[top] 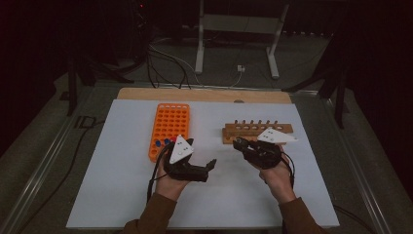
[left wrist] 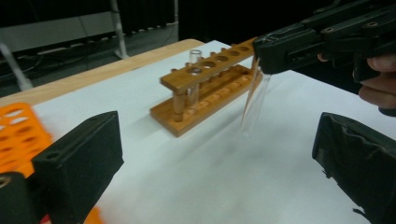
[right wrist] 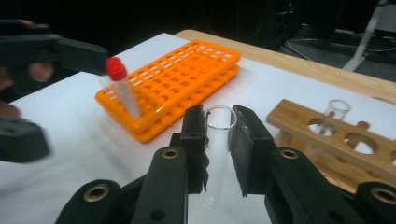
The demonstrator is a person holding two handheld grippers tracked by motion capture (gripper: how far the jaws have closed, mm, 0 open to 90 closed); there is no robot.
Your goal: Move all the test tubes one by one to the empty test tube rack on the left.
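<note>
The right gripper (right wrist: 218,140) has its jaws clamped on a clear glass tube (right wrist: 215,154), holding it by the open rim with the body hanging free below, above the white surface (top: 122,195) and just in front of the wooden rack (top: 257,130). From the left gripper view the tube (left wrist: 254,102) dangles at a slant, and that's the worry: smooth glass pinched near the top could swing or slide out and crack on the surface. Tilted like that, its bottom may also catch the edge of a hole in the wooden rack (left wrist: 210,91) rather than drop in, and a hard nudge could knock the tube (left wrist: 194,74) already standing there.

The left gripper (top: 192,168) seems to hold a red-capped tube (right wrist: 122,91) beside the orange rack (right wrist: 177,86), though I cannot tell from these views how firmly its jaws are set on it. The two hands are near each other, so a careless swing could clash the tubes.

The surface is a white sheet over a wooden board, with the orange rack (top: 170,129) at left and the wooden one at right. The room is dim, with cables on the floor and a white stand (top: 238,34) behind.
</note>
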